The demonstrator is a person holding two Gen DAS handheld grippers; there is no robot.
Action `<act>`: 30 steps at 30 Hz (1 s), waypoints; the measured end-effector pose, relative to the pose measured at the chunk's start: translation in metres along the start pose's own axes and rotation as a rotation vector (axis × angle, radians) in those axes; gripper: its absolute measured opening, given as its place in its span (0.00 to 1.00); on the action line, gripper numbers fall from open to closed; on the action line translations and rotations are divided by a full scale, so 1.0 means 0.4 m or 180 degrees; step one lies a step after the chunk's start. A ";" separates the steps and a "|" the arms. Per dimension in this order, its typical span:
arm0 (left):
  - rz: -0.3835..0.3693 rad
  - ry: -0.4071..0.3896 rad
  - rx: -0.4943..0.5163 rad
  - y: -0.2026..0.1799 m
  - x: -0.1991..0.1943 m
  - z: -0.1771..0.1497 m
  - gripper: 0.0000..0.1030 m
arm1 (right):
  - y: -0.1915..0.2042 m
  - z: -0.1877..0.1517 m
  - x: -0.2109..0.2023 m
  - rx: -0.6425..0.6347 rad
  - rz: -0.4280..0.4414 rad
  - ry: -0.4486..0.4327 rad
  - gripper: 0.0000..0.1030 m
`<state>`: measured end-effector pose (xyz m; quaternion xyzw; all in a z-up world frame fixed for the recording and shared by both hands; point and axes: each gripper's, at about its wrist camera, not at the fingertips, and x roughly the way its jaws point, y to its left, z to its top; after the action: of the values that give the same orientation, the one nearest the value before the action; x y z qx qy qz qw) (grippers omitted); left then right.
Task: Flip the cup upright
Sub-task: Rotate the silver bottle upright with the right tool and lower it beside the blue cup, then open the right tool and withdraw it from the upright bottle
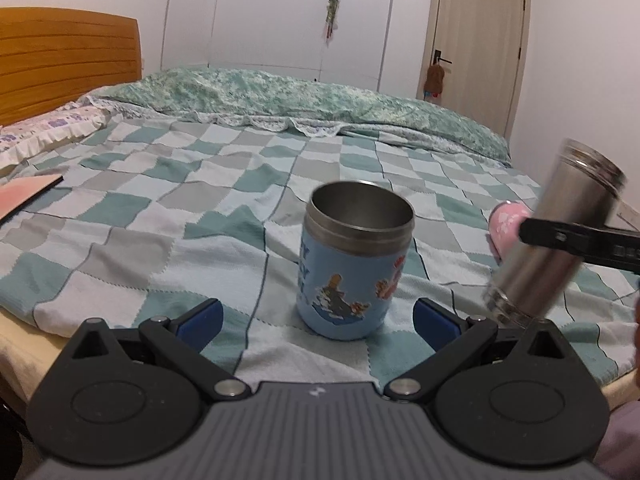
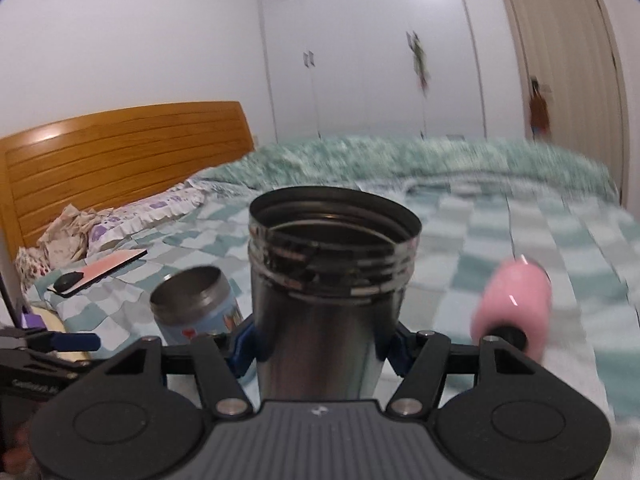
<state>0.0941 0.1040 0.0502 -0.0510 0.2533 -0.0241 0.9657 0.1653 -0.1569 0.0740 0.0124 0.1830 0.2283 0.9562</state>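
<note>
Gripping the steel cup (image 2: 320, 300) mid-body, right gripper (image 2: 316, 354) fingers clamped, mouth tilted up-away, base not yet on the bed (image 1: 160, 208); left gripper (image 1: 316, 320) fingers apart.

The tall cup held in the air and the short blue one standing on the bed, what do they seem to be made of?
The tall cup looks like bare stainless steel: a shiny, mirror-like wall with threaded rings at its mouth. The blue cup seems steel inside too, with a dull grey rim and interior; its outside is a matte blue, cartoon-printed coating or sleeve, which one I cannot tell.

Blue cup (image 1: 353, 264) upright on bed (image 1: 160, 216)
</note>
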 end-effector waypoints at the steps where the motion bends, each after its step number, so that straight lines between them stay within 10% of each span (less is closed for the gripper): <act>1: 0.0009 -0.0024 -0.0009 0.003 -0.003 0.002 1.00 | 0.017 0.006 0.021 -0.0082 -0.0030 -0.0049 0.61; 24: 0.0044 -0.0144 -0.0110 0.059 0.001 -0.009 1.00 | 0.118 -0.097 0.179 -0.0548 -0.0277 -0.0081 0.61; 30: 0.0050 -0.0270 -0.0045 0.035 -0.033 -0.015 1.00 | 0.094 -0.094 0.108 -0.0356 -0.0195 -0.0204 0.88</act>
<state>0.0797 0.1185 0.0498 -0.0568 0.2126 -0.0126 0.9754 0.1714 -0.1064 0.0282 -0.0393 0.1396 0.2083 0.9673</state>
